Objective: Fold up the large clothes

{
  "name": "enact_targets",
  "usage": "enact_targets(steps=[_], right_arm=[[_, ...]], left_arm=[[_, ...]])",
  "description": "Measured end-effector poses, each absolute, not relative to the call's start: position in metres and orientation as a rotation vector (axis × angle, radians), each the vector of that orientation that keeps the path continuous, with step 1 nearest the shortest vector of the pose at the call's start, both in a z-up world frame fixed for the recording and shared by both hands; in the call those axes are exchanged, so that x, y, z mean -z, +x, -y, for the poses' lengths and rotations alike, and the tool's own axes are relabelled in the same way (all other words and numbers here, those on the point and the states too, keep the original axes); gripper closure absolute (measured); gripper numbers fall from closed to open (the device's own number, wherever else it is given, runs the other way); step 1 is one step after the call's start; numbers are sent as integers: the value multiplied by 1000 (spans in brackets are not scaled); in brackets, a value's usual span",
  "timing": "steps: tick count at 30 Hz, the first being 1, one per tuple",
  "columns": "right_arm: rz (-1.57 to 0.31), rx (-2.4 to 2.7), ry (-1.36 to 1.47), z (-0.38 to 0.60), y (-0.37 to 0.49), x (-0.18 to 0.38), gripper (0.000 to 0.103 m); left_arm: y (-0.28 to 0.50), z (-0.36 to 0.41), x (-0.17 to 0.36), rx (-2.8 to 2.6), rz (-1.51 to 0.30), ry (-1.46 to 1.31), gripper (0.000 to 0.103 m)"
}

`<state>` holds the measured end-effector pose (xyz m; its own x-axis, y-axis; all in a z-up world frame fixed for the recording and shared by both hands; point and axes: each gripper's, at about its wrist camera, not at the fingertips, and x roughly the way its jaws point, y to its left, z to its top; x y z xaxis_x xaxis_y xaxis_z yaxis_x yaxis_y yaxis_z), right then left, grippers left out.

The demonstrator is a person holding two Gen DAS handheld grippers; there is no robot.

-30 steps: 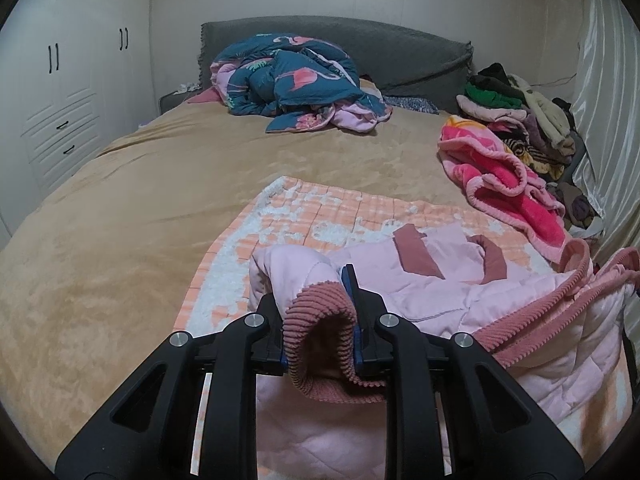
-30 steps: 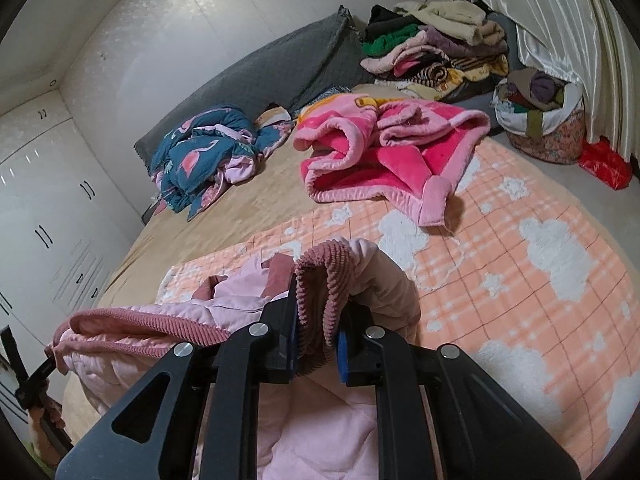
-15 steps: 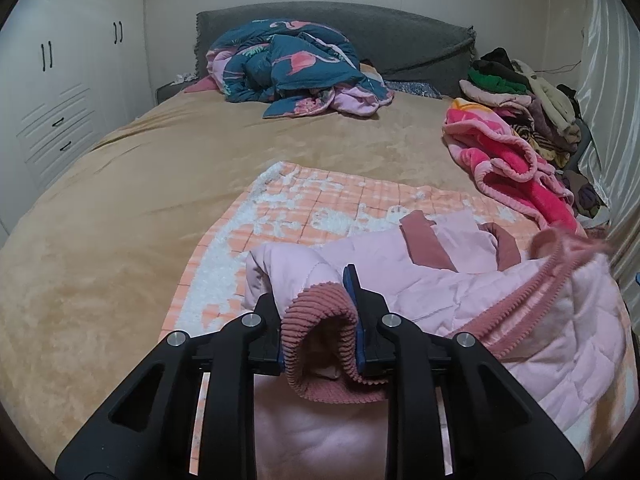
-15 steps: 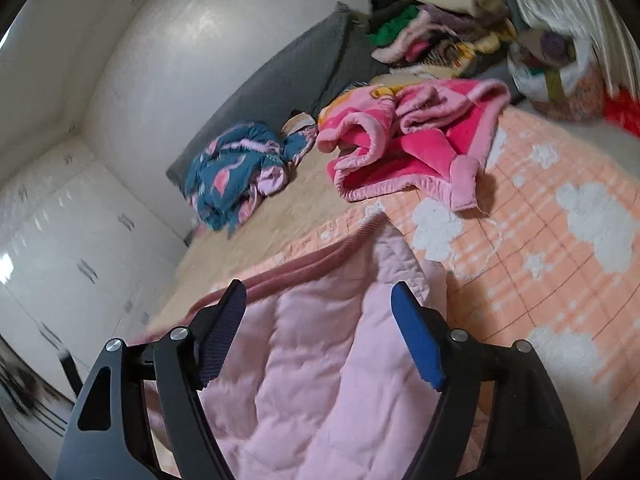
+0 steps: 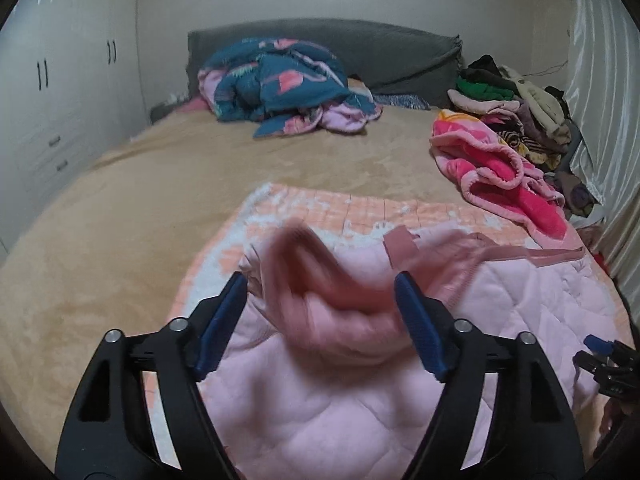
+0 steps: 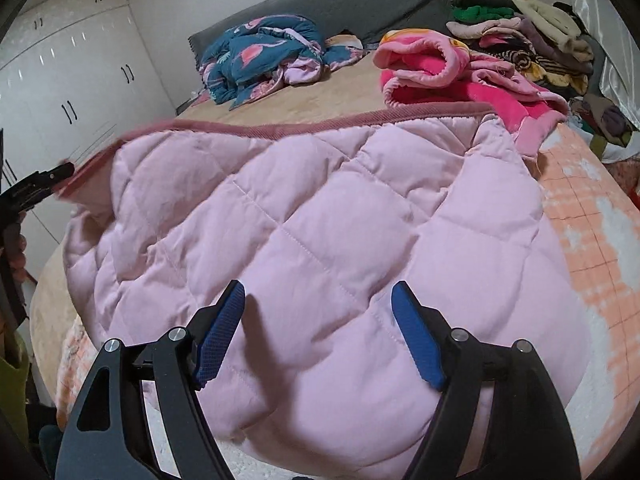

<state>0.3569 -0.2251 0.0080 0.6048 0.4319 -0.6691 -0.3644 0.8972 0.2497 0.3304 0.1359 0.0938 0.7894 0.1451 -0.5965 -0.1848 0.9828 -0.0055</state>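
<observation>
A pink quilted jacket [image 6: 320,240] with darker ribbed trim lies on an orange checked blanket [image 6: 580,216] on the bed. It also shows in the left wrist view [image 5: 340,392]. My left gripper [image 5: 320,296] is open. The jacket's ribbed cuff [image 5: 304,264] sits blurred between its jaws, free of them. My right gripper [image 6: 318,304] is open and empty just above the jacket's quilted back. The right gripper's tip [image 5: 600,348] shows at the right edge of the left wrist view.
A teal flamingo quilt [image 5: 280,84] is heaped by the grey headboard [image 5: 380,52]. A bright pink fleece garment [image 5: 500,176] and a pile of clothes [image 5: 516,112] lie at the right. White wardrobes [image 5: 60,92] stand left. Tan bedspread [image 5: 132,208] covers the bed.
Both grippers have opened and let go of the ribbed cuffs. The jacket has dropped and spread on the blanket. The right gripper let go first, the left one just now.
</observation>
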Motion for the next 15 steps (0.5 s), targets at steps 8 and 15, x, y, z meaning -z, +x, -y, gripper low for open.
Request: enact_targets(steps=[8,15], right_arm=[[-694,-372,111,262,338,-33,16],[-694,-229,105,306,342,-29,13]], left_arm=[[307,-137,-105,-203,-553,-54,11],[284,-186,-48,-237,-633,-147,10]])
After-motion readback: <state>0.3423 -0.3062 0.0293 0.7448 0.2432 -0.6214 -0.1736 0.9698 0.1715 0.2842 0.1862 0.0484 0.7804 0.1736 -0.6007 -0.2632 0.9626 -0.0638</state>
